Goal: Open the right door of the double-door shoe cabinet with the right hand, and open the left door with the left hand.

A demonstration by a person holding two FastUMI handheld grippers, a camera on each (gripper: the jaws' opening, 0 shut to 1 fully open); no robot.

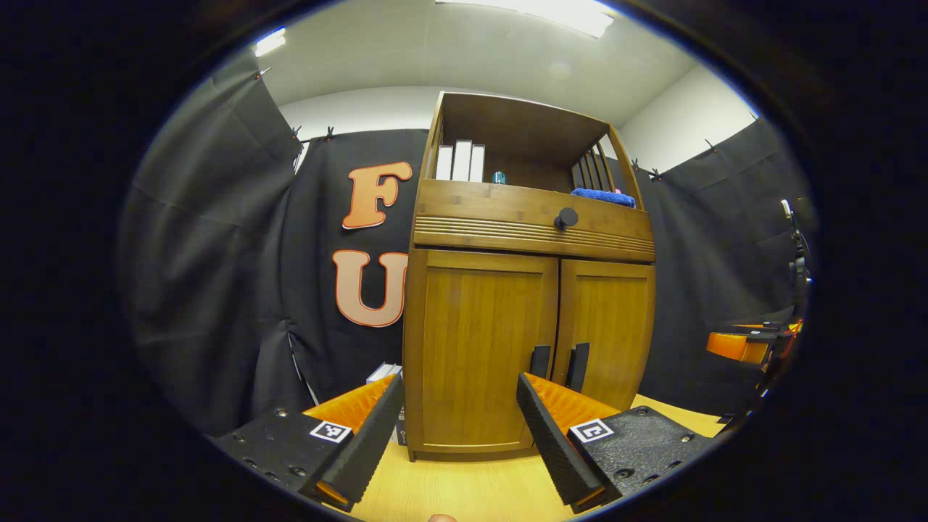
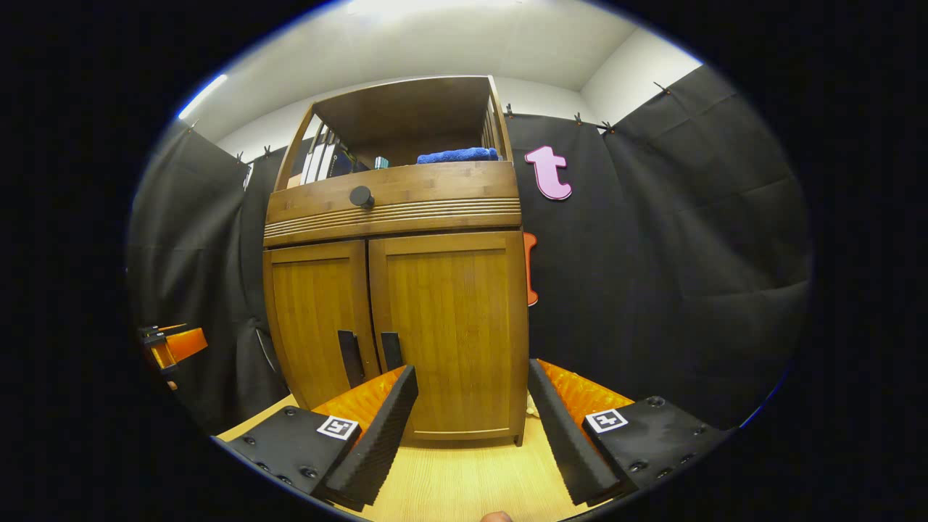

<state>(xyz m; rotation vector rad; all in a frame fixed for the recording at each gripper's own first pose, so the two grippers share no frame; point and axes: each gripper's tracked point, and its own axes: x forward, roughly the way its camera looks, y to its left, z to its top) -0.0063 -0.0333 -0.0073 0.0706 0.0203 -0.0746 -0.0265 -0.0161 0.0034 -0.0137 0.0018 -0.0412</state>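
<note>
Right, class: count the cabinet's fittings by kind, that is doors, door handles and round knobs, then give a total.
Doors: 2, the left door and the right door, both shut.
Door handles: 2, the left handle and the right handle.
Round knobs: 1, the knob on the drawer front.
Total: 5

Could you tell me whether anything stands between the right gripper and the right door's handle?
Nothing visible does. The right gripper is open in front of the closed right door, and only bare tabletop lies before its handle.
</note>
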